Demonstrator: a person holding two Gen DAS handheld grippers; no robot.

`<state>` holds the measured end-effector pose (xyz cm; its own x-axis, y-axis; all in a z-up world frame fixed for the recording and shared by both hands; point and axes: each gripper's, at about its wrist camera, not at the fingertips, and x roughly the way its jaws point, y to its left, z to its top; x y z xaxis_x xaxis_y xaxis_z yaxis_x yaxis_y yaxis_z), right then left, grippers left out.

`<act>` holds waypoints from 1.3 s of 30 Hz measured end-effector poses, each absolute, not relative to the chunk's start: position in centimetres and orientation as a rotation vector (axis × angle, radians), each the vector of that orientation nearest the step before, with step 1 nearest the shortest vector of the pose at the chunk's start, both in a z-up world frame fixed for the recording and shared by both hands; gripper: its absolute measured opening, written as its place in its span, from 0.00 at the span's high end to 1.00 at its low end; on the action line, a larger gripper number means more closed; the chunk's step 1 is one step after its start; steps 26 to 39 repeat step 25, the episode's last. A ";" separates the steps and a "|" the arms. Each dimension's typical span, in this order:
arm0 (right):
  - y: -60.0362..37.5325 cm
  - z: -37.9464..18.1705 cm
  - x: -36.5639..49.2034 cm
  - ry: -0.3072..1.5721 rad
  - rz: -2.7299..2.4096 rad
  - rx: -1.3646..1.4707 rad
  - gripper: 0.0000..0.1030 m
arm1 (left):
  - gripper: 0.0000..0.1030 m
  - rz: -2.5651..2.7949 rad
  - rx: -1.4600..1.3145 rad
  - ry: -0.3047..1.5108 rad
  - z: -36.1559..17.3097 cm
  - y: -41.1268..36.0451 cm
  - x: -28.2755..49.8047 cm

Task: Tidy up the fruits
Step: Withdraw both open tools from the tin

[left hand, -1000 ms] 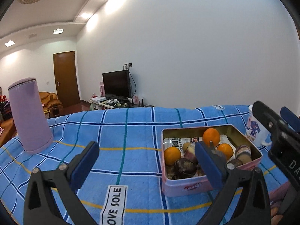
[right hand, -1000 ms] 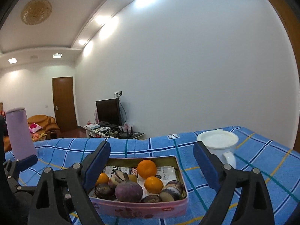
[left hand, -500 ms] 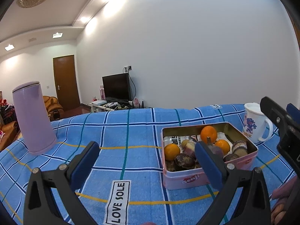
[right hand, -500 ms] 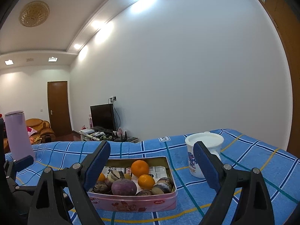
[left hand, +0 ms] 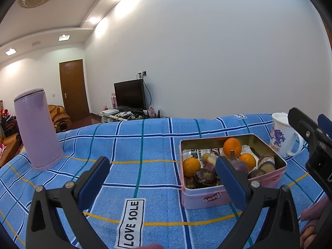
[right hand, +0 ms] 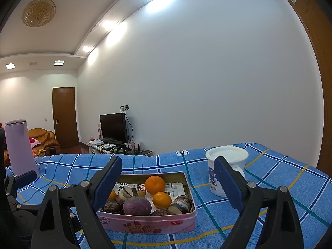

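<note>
A pink tin on the blue checked cloth holds oranges, a round purple fruit and several dark brown and striped pieces. My left gripper hovers open over the cloth, to the left of the tin and near its front. Its right finger overlaps the tin's middle in the left wrist view. My right gripper stands open in front of the tin, raised above it, and nothing is between its fingers. Each gripper shows at the edge of the other's view.
A white mug with a blue print stands right of the tin and behind it. A tall lilac tumbler stands at the far left of the cloth. A "LOVE SOLE" label lies near the front edge. Behind the table are a television and a door.
The right gripper has drawn back a little from the tin, and the mug shows more fully in the left wrist view. Both grippers stay open.
</note>
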<state>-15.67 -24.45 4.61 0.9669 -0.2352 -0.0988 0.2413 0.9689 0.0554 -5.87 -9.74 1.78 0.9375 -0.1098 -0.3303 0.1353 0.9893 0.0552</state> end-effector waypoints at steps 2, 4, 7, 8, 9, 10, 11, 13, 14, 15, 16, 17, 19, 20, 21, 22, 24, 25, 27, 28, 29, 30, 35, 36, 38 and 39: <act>-24.4 4.6 -15.7 0.092 -0.240 0.067 0.12 | 0.00 -0.129 0.072 0.347 1.7 -9.6 -5.7; -24.5 4.6 -15.5 0.093 -0.239 0.067 0.12 | 0.00 -0.130 0.066 0.357 1.6 -9.5 -5.6; -24.5 4.5 -15.4 0.095 -0.238 0.064 0.12 | 0.00 -0.130 0.059 0.368 1.6 -9.4 -5.5; -24.5 4.5 -15.4 0.096 -0.237 0.063 0.12 | 0.00 -0.130 0.057 0.371 1.5 -9.3 -5.4; -24.5 4.5 -15.4 0.099 -0.236 0.062 0.12 | 0.00 -0.130 0.056 0.373 1.5 -9.3 -5.4; -24.6 4.4 -15.3 0.101 -0.236 0.062 0.12 | 0.00 -0.130 0.055 0.376 1.5 -9.3 -5.4; -24.6 4.4 -15.3 0.103 -0.235 0.062 0.12 | 0.00 -0.132 0.054 0.378 1.5 -9.3 -5.3; -24.6 4.4 -15.2 0.105 -0.234 0.063 0.12 | 0.00 -0.139 0.053 0.378 1.5 -9.3 -5.4; -24.7 4.4 -15.2 0.106 -0.233 0.063 0.12 | 0.00 -0.145 0.052 0.378 1.5 -9.3 -5.4; -24.7 4.4 -15.2 0.106 -0.233 0.063 0.12 | 0.00 -0.152 0.051 0.378 1.5 -9.3 -5.4; -24.6 4.4 -15.2 0.107 -0.233 0.063 0.12 | 0.00 -0.162 0.048 0.375 1.5 -9.2 -5.5; -24.7 4.4 -15.2 0.109 -0.233 0.063 0.12 | 0.00 -0.174 0.046 0.370 1.5 -9.2 -5.6; -24.8 4.3 -15.0 0.115 -0.232 0.065 0.12 | 0.00 -0.176 0.053 0.365 1.6 -9.3 -5.7; -24.9 4.2 -14.9 0.118 -0.231 0.066 0.12 | 0.00 -0.175 0.055 0.364 1.6 -9.4 -5.7; -24.9 4.3 -14.9 0.120 -0.231 0.066 0.12 | 0.00 -0.176 0.056 0.365 1.6 -9.5 -5.7; -24.9 4.3 -14.9 0.120 -0.231 0.066 0.12 | 0.00 -0.175 0.055 0.367 1.6 -9.5 -5.7; -24.9 4.3 -14.9 0.120 -0.231 0.066 0.12 | 0.00 -0.167 0.054 0.371 1.5 -9.5 -5.7; -24.9 4.3 -14.8 0.121 -0.231 0.066 0.12 | 0.00 -0.163 0.054 0.373 1.5 -9.5 -5.7; -24.9 4.3 -14.8 0.121 -0.231 0.066 0.12 | 0.00 -0.163 0.054 0.373 1.5 -9.5 -5.7; -24.9 4.3 -14.8 0.121 -0.231 0.066 0.12 | 0.00 -0.163 0.054 0.373 1.5 -9.5 -5.7; -24.9 4.3 -14.8 0.121 -0.231 0.066 0.12 | 0.00 -0.163 0.054 0.373 1.5 -9.5 -5.7; -24.9 4.3 -14.8 0.121 -0.231 0.066 0.12 | 0.00 -0.163 0.054 0.373 1.5 -9.5 -5.7; -24.9 4.3 -14.8 0.121 -0.231 0.066 0.12 | 0.00 -0.163 0.054 0.373 1.5 -9.5 -5.7; -24.9 4.3 -14.8 0.121 -0.231 0.066 0.12 | 0.00 -0.163 0.054 0.373 1.5 -9.5 -5.7; -24.9 4.3 -14.8 0.121 -0.231 0.066 0.12 | 0.00 -0.163 0.054 0.373 1.5 -9.5 -5.7; -24.9 4.3 -14.8 0.121 -0.231 0.066 0.12 | 0.00 -0.163 0.054 0.373 1.5 -9.5 -5.7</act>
